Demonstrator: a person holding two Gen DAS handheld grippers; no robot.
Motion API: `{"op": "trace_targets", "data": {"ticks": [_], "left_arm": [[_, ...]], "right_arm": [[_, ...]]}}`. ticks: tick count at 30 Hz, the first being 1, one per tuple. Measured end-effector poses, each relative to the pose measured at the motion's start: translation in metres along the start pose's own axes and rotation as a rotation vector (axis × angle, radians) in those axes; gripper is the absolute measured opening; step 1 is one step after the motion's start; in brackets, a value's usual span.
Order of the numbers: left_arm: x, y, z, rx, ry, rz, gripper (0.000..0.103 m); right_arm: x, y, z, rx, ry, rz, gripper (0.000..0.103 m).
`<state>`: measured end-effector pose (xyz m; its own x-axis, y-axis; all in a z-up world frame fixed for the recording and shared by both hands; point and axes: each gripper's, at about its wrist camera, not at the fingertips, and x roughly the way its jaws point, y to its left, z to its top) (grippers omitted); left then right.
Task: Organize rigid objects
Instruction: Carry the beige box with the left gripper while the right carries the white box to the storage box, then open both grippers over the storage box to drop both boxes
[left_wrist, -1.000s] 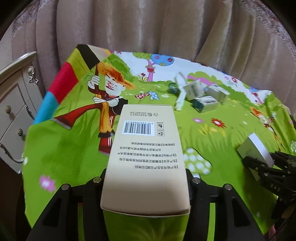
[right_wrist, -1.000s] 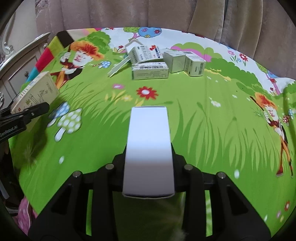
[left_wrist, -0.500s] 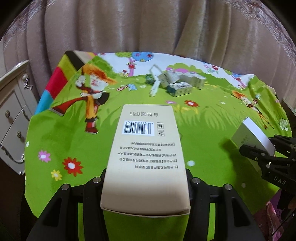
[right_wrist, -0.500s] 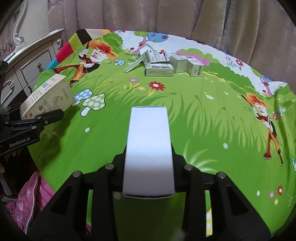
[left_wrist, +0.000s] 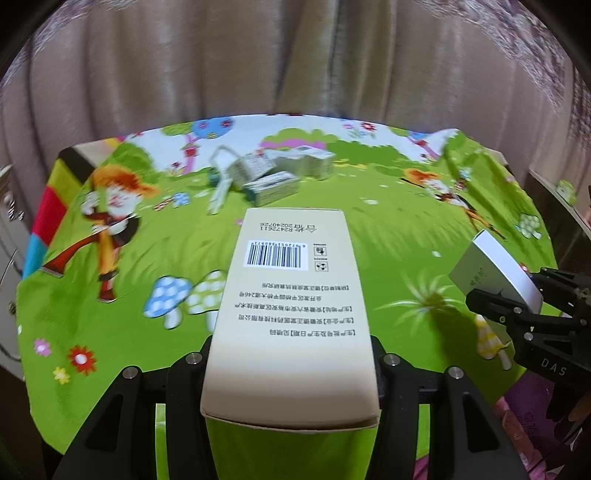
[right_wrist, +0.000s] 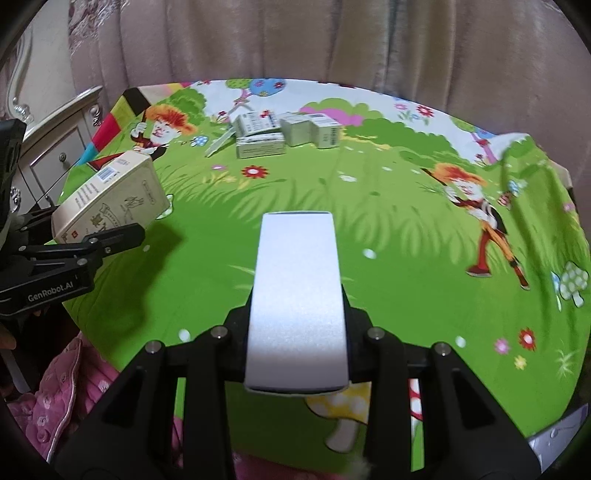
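Note:
My left gripper (left_wrist: 291, 363) is shut on a tall beige carton (left_wrist: 291, 306) with a barcode and holds it above the near edge of the table. The carton also shows at the left of the right wrist view (right_wrist: 110, 197). My right gripper (right_wrist: 297, 345) is shut on a white box (right_wrist: 298, 295), held above the table's near side. That white box also shows at the right of the left wrist view (left_wrist: 495, 273). A cluster of several small medicine boxes (right_wrist: 284, 131) lies at the far middle of the table, also seen in the left wrist view (left_wrist: 273, 175).
The table carries a bright green cartoon cloth (right_wrist: 388, 221). A white strip (left_wrist: 218, 192) leans by the box cluster. A cream drawer cabinet (right_wrist: 55, 147) stands left of the table. Beige curtains (left_wrist: 295, 66) hang behind. Pink fabric (right_wrist: 66, 391) lies below the near edge.
Both grippers have drawn back toward the near edge and risen, still holding their boxes. The left view has swung right, so the box cluster sits nearer its centre.

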<state>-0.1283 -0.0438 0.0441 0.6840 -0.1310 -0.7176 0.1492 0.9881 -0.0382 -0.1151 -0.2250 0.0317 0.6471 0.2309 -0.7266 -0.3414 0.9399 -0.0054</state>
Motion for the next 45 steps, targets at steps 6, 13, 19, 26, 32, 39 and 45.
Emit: {"op": "trace_targets", "data": {"ticks": [6, 13, 19, 26, 32, 39, 45], "left_arm": [[0.0, -0.043, 0.002, 0.103, 0.011, -0.049, 0.052], [0.001, -0.09, 0.001, 0.202, 0.027, -0.117, 0.052], [-0.005, -0.131, -0.002, 0.295, 0.032, -0.185, 0.052], [-0.011, -0.182, -0.008, 0.405, 0.056, -0.271, 0.052], [-0.025, -0.248, -0.016, 0.547, 0.061, -0.384, 0.052], [-0.034, -0.312, -0.033, 0.66, 0.135, -0.522, 0.052], [-0.038, -0.348, -0.058, 0.778, 0.166, -0.558, 0.052]], "right_arm": [[-0.016, -0.028, -0.018, 0.059, 0.005, -0.035, 0.039], [-0.042, -0.064, -0.038, 0.129, 0.012, -0.09, 0.039], [-0.071, -0.095, -0.058, 0.194, 0.002, -0.15, 0.039], [-0.095, -0.125, -0.086, 0.247, 0.023, -0.226, 0.039], [-0.117, -0.149, -0.115, 0.309, 0.044, -0.282, 0.039], [-0.145, -0.18, -0.154, 0.395, 0.078, -0.37, 0.039], [-0.161, -0.195, -0.185, 0.466, 0.108, -0.424, 0.039]]}}
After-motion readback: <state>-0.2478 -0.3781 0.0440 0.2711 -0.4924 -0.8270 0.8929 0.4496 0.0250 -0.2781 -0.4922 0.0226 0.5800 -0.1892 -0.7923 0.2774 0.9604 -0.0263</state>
